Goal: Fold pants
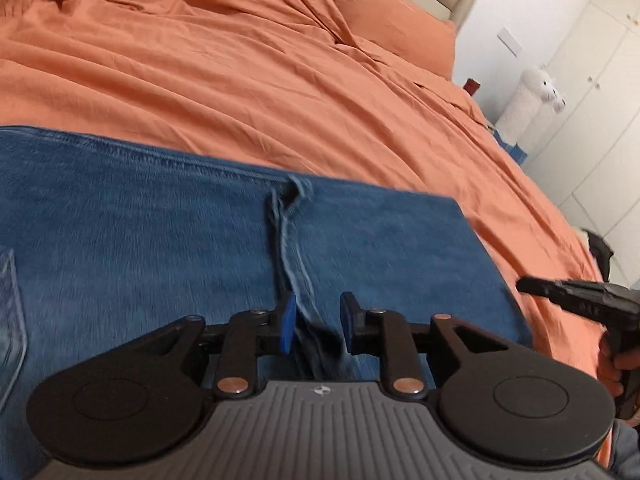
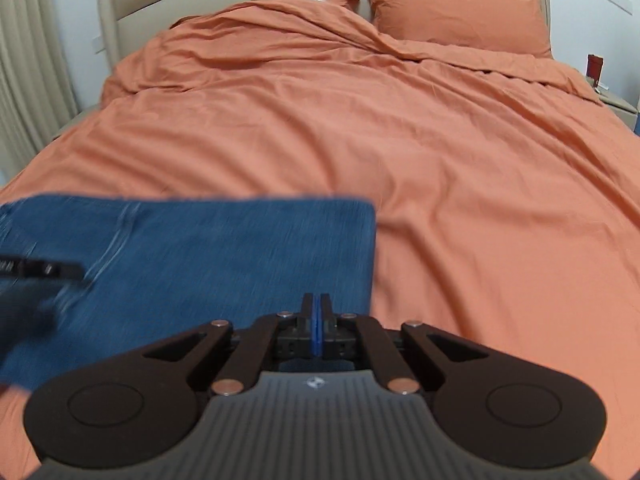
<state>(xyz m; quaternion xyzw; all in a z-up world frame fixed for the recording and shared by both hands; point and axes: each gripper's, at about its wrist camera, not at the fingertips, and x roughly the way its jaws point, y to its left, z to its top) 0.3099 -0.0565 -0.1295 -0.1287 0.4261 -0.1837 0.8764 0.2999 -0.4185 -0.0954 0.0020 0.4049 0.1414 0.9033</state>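
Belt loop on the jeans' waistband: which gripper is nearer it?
Left. The left gripper sits over the jeans, directly below the belt loop. The right gripper is shut at the jeans' right edge.

Each hand-held gripper is built alike. The left hand-held gripper [image 1: 318, 322] has a grey ribbed body with a small round emblem at its front edge, flanked by two black rounded housings, each with a shallow circular recess. Black link arms run forward, pinned with copper-coloured rivets, to black fingers faced with blue pads [image 1: 289, 324]. The right hand-held gripper [image 2: 316, 326] shows the same grey ribs, black housings, copper rivets and blue pads. A grey sleeve [image 1: 626, 450] covers the right forearm.
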